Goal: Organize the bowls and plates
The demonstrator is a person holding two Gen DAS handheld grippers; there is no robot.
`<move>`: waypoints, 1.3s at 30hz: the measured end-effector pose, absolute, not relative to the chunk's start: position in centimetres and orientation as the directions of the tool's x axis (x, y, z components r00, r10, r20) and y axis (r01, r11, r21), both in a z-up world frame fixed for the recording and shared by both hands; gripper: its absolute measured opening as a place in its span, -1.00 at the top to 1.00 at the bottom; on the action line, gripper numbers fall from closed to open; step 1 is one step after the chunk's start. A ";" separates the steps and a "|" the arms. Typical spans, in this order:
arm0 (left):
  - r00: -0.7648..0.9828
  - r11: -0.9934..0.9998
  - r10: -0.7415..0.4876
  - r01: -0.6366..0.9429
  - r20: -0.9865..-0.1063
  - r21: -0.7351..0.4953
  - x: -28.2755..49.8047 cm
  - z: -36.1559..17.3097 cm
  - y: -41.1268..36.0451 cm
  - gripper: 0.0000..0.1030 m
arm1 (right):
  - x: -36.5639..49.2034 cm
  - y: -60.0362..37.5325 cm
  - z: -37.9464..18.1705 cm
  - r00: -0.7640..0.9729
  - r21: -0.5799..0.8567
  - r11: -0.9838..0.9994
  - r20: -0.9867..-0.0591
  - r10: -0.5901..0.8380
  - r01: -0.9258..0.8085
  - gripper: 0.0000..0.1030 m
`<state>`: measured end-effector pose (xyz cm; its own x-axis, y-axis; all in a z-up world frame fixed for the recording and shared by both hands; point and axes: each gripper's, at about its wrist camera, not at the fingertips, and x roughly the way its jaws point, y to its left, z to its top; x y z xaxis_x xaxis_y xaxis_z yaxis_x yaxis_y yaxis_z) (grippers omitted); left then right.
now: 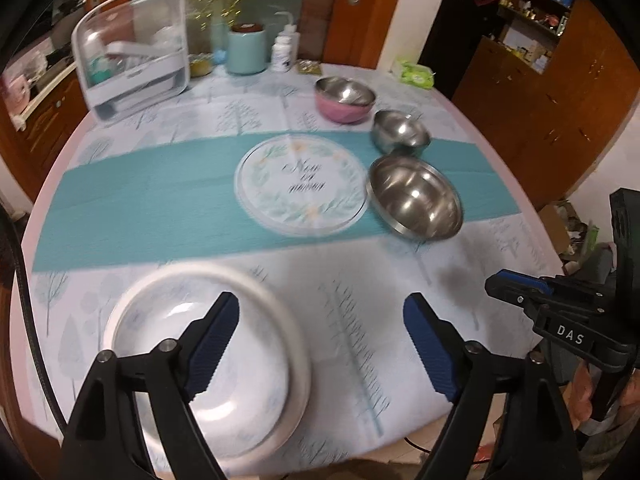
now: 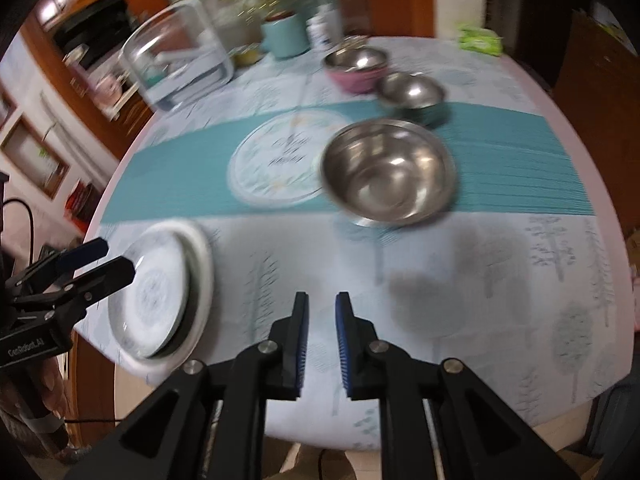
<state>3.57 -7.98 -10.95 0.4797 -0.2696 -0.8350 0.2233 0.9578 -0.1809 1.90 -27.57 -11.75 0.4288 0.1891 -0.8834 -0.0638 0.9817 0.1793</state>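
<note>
Plates (image 1: 208,364), white, round, no long axis, stacked face up at near left edge of table (image 1: 160,208); smaller patterned one nested in wider white one, lying flat, blurred. Left gripper (image 1: 320,344) above plates, angled steeply down, jaws spread wide, nothing between; left pad (image 1: 214,344) over plate stack, right pad over bare cloth. Printed round mat (image 1: 300,184) mid-table on teal stripe. Just right of it, large steel bowl (image 1: 416,200), mouth up, shiny inside. Behind, smaller steel bowl (image 1: 400,132) in teal shell, then steel bowl in pink shell (image 1: 344,98), both upright, all three close together. Right gripper (image 2: 322,344) over bare cloth at near edge, tilted steeply down, jaws slightly apart, holding nothing. Fingers (image 1: 588,392) of a hand visible on its handle at far right.
</note>
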 end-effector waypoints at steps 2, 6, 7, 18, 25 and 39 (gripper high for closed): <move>0.482 0.953 -0.282 0.242 -0.830 -0.183 5.1 -10.6 -9.1 -0.66 | 2.6 -29.3 -11.0 0.458 0.180 0.983 -0.873 0.168 -0.018 0.31; 0.472 0.939 -0.322 0.272 -0.821 -0.212 8.3 -10.2 -11.1 -0.66 | 4.6 -32.6 -9.6 0.507 0.180 0.981 -0.854 0.119 0.074 0.27; 0.467 0.934 -0.334 0.280 -0.819 -0.221 9.2 -10.2 -11.7 -0.66 | 5.2 -33.2 -9.3 0.514 0.180 0.979 -0.851 0.109 0.091 0.27; 0.349 0.915 -0.367 0.304 -0.862 -0.266 18.8 -14.2 -14.9 -0.66 | 12.7 -36.8 -10.7 0.445 0.086 0.974 -0.895 -0.017 0.210 0.27; 0.250 0.915 -0.346 0.303 -0.904 -0.266 21.9 -19.1 -16.7 -0.65 | 16.2 -37.7 -15.7 0.335 0.140 0.960 -0.941 0.053 0.243 0.26; 0.179 0.942 -0.324 0.151 -0.929 -0.300 21.9 -23.7 -19.0 0.76 | 18.7 -38.3 -20.3 0.206 0.245 0.964 -0.953 0.220 0.102 0.81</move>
<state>21.88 -18.99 -23.66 0.1795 -0.3245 -0.9287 0.1508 0.9420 -0.2999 18.66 -38.33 -20.32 0.2058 0.2203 -0.9535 0.1022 0.9642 0.2448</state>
